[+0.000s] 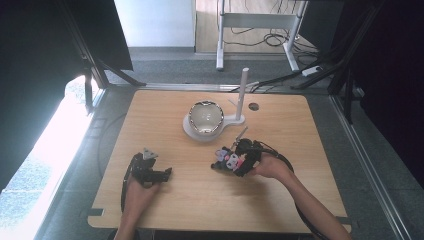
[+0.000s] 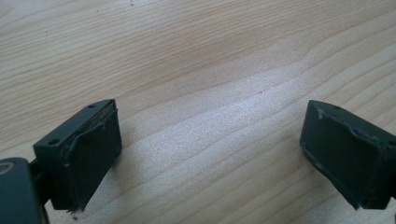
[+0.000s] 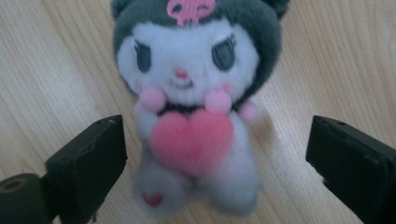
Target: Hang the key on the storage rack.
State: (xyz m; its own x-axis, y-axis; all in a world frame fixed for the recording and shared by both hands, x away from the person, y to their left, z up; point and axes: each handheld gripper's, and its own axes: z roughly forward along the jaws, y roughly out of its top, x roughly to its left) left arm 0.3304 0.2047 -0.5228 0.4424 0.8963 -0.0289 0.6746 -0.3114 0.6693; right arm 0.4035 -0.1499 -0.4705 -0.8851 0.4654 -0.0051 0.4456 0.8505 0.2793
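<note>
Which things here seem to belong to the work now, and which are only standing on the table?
Likely in use:
- plush toy, lying on the wood between the open jaws of the right gripper
- left gripper, open over bare wooden table

Standing by, as far as one can judge:
- shiny bowl on its white base
- white upright post

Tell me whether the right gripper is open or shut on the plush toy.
Open. The right gripper has its jaws spread wide either side of the plush toy, with gaps showing; the toy lies on the table.
</note>
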